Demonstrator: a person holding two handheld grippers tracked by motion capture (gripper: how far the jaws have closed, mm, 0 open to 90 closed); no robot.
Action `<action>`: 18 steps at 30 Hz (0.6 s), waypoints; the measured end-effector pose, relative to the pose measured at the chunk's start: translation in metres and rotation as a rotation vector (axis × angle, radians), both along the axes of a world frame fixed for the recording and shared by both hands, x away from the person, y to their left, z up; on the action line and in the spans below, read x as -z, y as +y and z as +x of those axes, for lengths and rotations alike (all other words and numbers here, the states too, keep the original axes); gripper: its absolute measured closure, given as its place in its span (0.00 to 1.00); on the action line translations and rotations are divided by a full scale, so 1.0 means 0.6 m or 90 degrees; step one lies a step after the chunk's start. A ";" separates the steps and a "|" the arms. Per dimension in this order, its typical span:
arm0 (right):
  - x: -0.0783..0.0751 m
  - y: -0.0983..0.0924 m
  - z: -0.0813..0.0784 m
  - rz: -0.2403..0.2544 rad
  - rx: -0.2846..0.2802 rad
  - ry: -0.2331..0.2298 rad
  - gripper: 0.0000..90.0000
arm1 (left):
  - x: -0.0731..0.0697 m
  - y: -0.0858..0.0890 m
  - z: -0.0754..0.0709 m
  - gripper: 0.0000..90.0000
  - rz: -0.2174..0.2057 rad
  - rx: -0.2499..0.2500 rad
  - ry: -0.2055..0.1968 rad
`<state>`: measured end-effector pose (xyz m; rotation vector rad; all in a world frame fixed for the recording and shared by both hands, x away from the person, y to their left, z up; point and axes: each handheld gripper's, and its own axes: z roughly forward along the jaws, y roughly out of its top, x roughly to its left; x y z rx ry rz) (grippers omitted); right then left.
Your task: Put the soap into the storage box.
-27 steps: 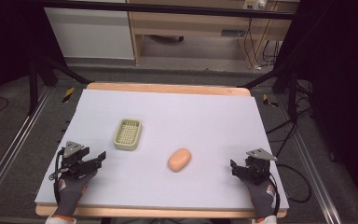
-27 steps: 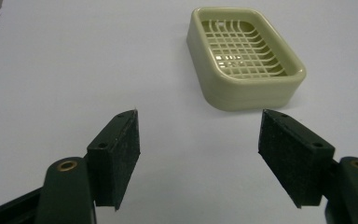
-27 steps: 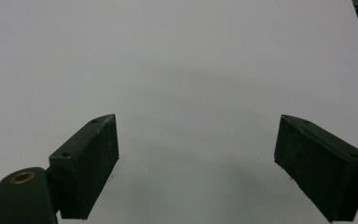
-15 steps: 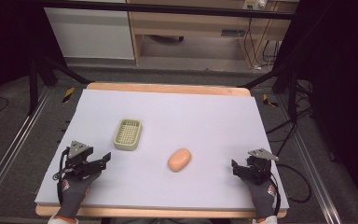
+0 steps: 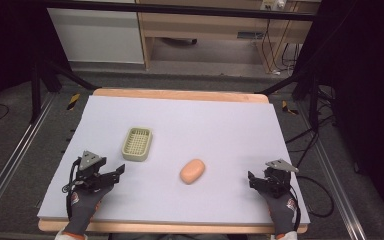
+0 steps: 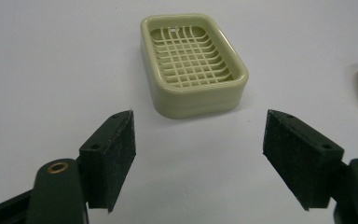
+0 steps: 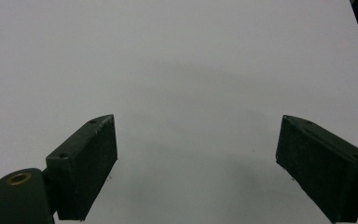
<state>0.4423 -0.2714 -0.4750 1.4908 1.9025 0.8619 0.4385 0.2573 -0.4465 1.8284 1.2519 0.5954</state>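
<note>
left hand-held gripper (image 6: 198,161) — jaws apart | soap dish (image 6: 193,63) — just ahead

Right tongs (image 7: 196,163) gape wide, jaws well apart; bare white table (image 7: 182,60) beyond.

No readable text, label or number anywhere.

Wooden table (image 5: 180,94) with pale lilac sheet (image 5: 220,130) over it. On the sheet: green slotted soap dish (image 5: 137,143) just ahead of left gripper (image 5: 117,172); peach soap bar (image 5: 192,171) between both grippers, nearer the left.
</note>
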 end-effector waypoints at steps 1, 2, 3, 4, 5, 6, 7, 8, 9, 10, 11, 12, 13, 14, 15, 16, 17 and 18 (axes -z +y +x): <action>0.000 0.001 0.000 0.000 0.001 0.000 0.14 | -0.001 -0.002 -0.001 0.27 0.003 0.002 -0.002; 0.000 0.001 0.000 0.000 0.001 0.000 0.14 | -0.001 -0.003 -0.001 0.27 0.004 0.007 -0.001; 0.000 0.001 0.000 0.000 0.001 0.000 0.14 | -0.002 -0.005 -0.001 0.27 0.005 0.009 0.000; 0.000 0.001 0.000 -0.001 0.001 0.000 0.14 | -0.001 -0.010 -0.001 0.27 0.003 0.012 -0.001; 0.000 0.001 0.000 0.000 0.000 0.000 0.14 | -0.002 -0.012 -0.001 0.27 0.004 0.014 0.001; 0.000 0.001 0.000 0.000 0.000 0.000 0.14 | -0.002 -0.012 -0.001 0.27 0.004 0.014 0.001; 0.000 0.001 0.000 0.000 0.001 0.000 0.14 | -0.002 -0.014 -0.002 0.27 0.005 0.018 0.001; 0.000 0.001 0.000 0.000 0.000 0.000 0.14 | -0.003 -0.018 -0.002 0.27 0.006 0.021 0.000; 0.000 0.001 0.000 0.000 0.000 0.000 0.14 | -0.003 -0.018 -0.002 0.27 0.006 0.021 0.000; 0.000 0.002 0.000 -0.001 0.001 0.000 0.14 | -0.004 -0.020 -0.003 0.27 0.008 0.024 -0.001; -0.001 0.002 0.000 0.000 0.001 0.000 0.14 | -0.005 -0.022 -0.003 0.27 0.010 0.028 -0.002; -0.001 0.002 0.000 -0.002 0.000 -0.001 0.14 | -0.005 -0.023 -0.004 0.27 0.011 0.030 -0.002; -0.001 0.002 0.000 -0.002 0.000 -0.004 0.14 | -0.005 -0.025 -0.004 0.27 0.012 0.032 -0.002; -0.001 0.002 -0.001 -0.002 -0.001 -0.005 0.14 | -0.005 -0.027 -0.004 0.27 0.010 0.033 -0.003; -0.001 0.002 -0.001 -0.002 0.000 -0.005 0.14 | -0.005 -0.030 -0.004 0.27 0.011 0.037 -0.001; -0.001 0.002 -0.001 -0.002 0.000 -0.006 0.14 | -0.005 -0.031 -0.004 0.27 0.015 0.039 -0.002; -0.001 0.003 -0.001 0.000 0.001 -0.004 0.13 | -0.006 -0.034 -0.004 0.27 0.016 0.041 -0.003; -0.001 0.003 -0.001 0.000 0.001 -0.001 0.13 | -0.007 -0.037 -0.003 0.27 0.015 0.045 -0.003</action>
